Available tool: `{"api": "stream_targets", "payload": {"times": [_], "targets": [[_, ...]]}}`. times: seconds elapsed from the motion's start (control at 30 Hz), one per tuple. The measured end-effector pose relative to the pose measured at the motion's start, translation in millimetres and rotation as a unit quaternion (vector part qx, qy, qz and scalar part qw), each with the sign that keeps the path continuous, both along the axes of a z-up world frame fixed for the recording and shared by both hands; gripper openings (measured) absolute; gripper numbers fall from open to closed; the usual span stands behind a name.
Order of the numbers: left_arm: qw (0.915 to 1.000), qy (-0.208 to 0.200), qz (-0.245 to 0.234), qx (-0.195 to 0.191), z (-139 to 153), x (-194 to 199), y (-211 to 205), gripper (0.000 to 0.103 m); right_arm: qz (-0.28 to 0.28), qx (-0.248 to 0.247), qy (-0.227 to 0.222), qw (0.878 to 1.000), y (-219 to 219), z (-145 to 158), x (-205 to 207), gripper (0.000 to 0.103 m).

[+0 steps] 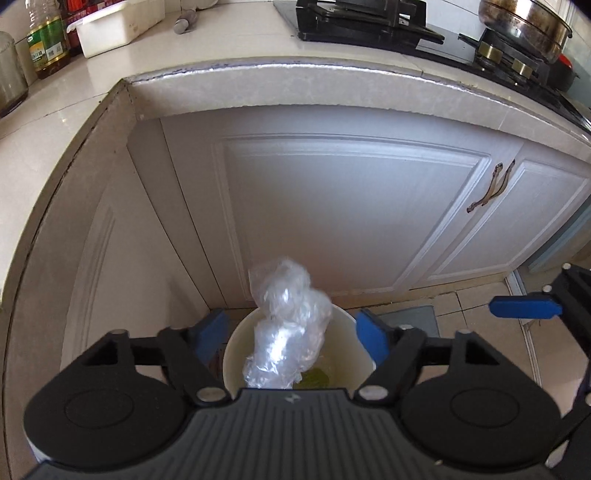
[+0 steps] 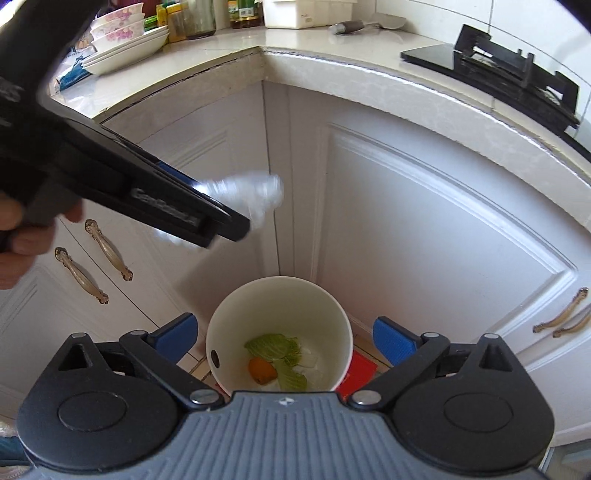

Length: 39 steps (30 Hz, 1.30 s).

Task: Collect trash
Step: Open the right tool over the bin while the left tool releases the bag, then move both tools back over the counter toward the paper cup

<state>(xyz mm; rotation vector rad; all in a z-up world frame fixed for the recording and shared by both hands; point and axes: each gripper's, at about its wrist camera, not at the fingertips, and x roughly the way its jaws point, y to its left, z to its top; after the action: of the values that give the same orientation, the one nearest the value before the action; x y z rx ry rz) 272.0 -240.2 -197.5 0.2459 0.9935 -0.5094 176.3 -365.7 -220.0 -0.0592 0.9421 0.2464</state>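
A white round bin (image 2: 279, 332) stands on the floor in the cabinet corner; it holds green leaves (image 2: 275, 349) and an orange piece (image 2: 261, 370). A crumpled clear plastic bag (image 1: 286, 328) is in the air between the wide-open fingers of my left gripper (image 1: 291, 334), right above the bin (image 1: 351, 354). In the right wrist view the bag (image 2: 255, 195) shows blurred at the tip of the left gripper (image 2: 236, 225). My right gripper (image 2: 284, 338) is open and empty, fingers either side of the bin.
White cabinet doors (image 1: 332, 206) with brass handles (image 1: 491, 188) stand behind the bin. The counter (image 1: 332, 85) above carries a stove (image 1: 369, 22), a pot (image 1: 524, 26), an oil bottle (image 1: 48, 44), a white box (image 1: 118, 26) and bowls (image 2: 122, 33). A red item (image 2: 356, 374) lies by the bin.
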Motion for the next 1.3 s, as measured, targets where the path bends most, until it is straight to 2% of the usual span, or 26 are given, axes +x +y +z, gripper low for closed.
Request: {"api": "stream_targets", "payload": {"times": [0.23,0.47,0.63,0.87,1.1,1.3], "targets": [[0.9999,-0.013,0.001,-0.008,12,-1,0,0.079,-0.008,-0.001,-0.004,1.0,-2,12,-7,0.103],[0.9991,-0.036,0.012,-0.019,44,-11,17,0.081,0.008,0.0,-0.014,1.0,4,32,-4,0.103],[0.9971,-0.063,0.032,-0.028,77,-25,47,0.084,0.024,-0.001,-0.012,1.0,14,54,1,0.103],[0.992,-0.095,0.082,-0.017,115,-52,108,0.086,0.062,-0.007,-0.012,0.998,47,88,17,0.103],[0.9789,-0.11,0.172,-0.005,135,-74,184,0.087,0.129,0.016,-0.02,0.991,106,125,38,0.103],[0.9631,-0.119,0.241,0.017,138,-88,240,0.087,0.207,0.039,-0.024,0.977,175,152,67,0.103]]}}
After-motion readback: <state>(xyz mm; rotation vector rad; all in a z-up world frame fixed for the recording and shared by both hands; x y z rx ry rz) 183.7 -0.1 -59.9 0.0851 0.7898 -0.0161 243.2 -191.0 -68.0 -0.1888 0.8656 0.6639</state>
